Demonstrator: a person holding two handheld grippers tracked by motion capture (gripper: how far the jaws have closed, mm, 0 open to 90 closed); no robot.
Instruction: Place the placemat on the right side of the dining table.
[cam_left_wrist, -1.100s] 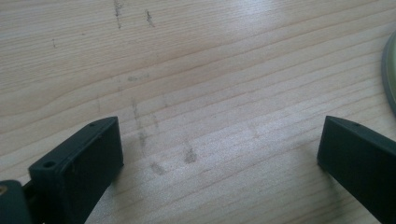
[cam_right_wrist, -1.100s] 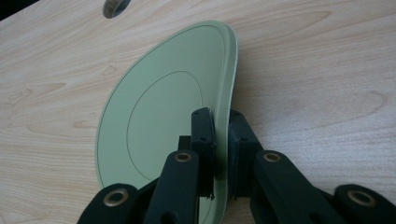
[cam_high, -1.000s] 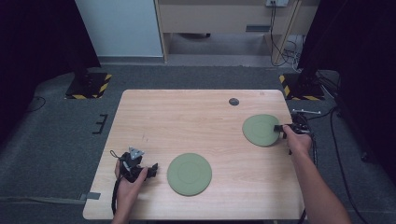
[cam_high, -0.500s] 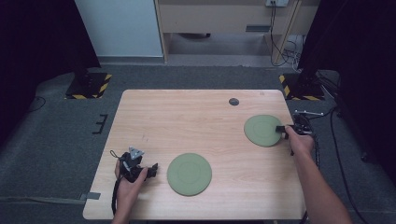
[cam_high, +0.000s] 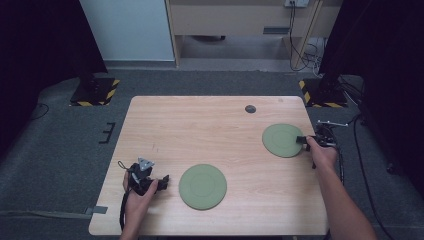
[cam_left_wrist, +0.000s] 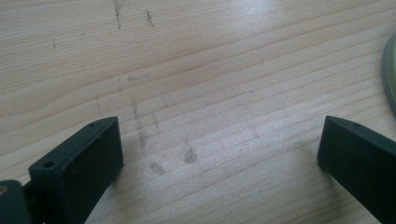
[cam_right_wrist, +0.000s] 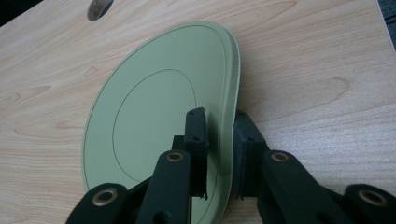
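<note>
- Where the light-wood worktop (cam_high: 210, 130) stands, grey carpet surrounds it, with yellow-black striped stand bases beyond both far corners and a pale cabinet behind.
- A small dark disc (cam_high: 250, 108) lies near the far edge.
- The right gripper (cam_high: 306, 140) sits at the right edge, its jaws set either side of the rim of a green plate (cam_high: 282, 140); in the right gripper view (cam_right_wrist: 219, 154) the plate (cam_right_wrist: 159, 112) is tilted up on that rim.
- Those jaws have just been easing apart, rim between them; the plate has shifted slightly rightward since a second ago.
- The left gripper (cam_high: 162, 182), near the front-left corner, has jaws spread wide over bare wood, just beside a second green plate (cam_high: 202, 186).
</note>
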